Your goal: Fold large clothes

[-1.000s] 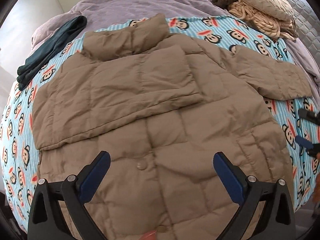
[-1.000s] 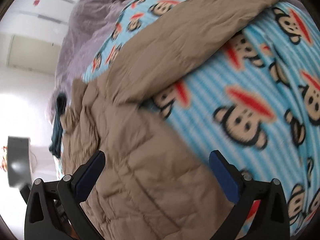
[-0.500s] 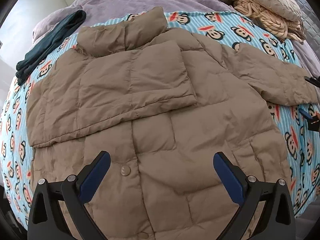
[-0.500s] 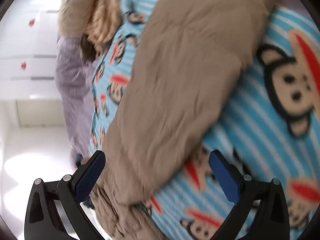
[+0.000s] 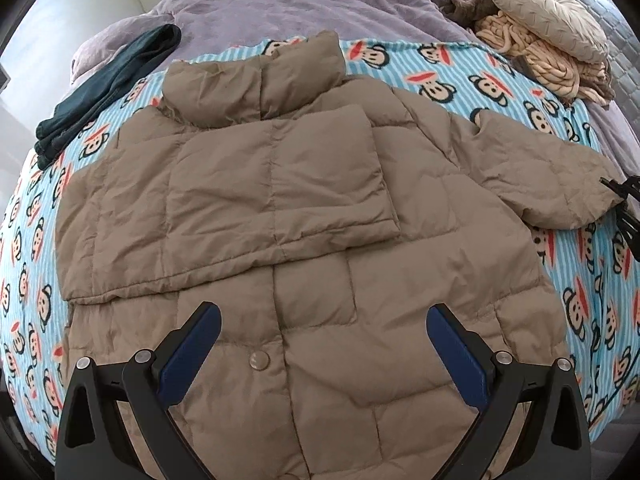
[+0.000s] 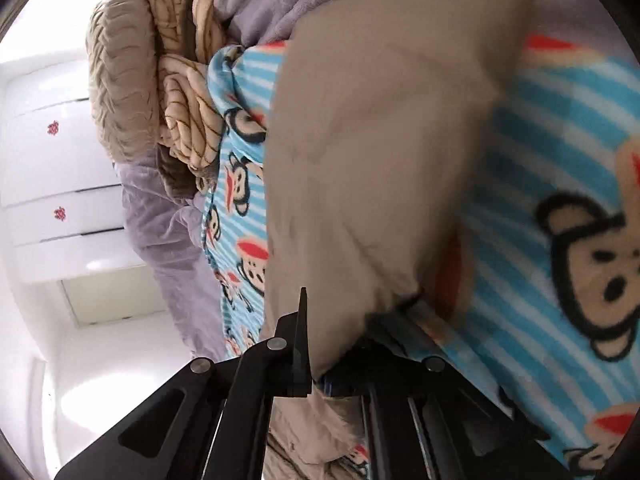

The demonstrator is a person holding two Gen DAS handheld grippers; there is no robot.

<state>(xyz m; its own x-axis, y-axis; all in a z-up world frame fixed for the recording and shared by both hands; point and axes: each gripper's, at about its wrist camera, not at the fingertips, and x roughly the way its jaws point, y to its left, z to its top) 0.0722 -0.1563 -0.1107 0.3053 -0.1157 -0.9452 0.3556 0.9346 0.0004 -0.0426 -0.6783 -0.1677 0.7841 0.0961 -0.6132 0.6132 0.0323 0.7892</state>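
Left gripper (image 5: 323, 350): jaws wide, above tan quilted puffer jacket (image 5: 280, 200) hem.
Right gripper (image 6: 320, 364): clamped on jacket's sleeve cuff (image 6: 384, 280).

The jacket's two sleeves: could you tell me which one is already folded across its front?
The sleeve on the picture's left lies folded across the jacket; the other sleeve stretches sideways, its cuff clamped in the right gripper.

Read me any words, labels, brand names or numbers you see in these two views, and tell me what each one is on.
No readable text in either view.
Puffer jacket: no label or brand showing; its snap button looks plain.
Monkey-print blanket: cartoon faces only, no lettering.
White cabinet: small red marks, too blurred to tell whether they are characters.
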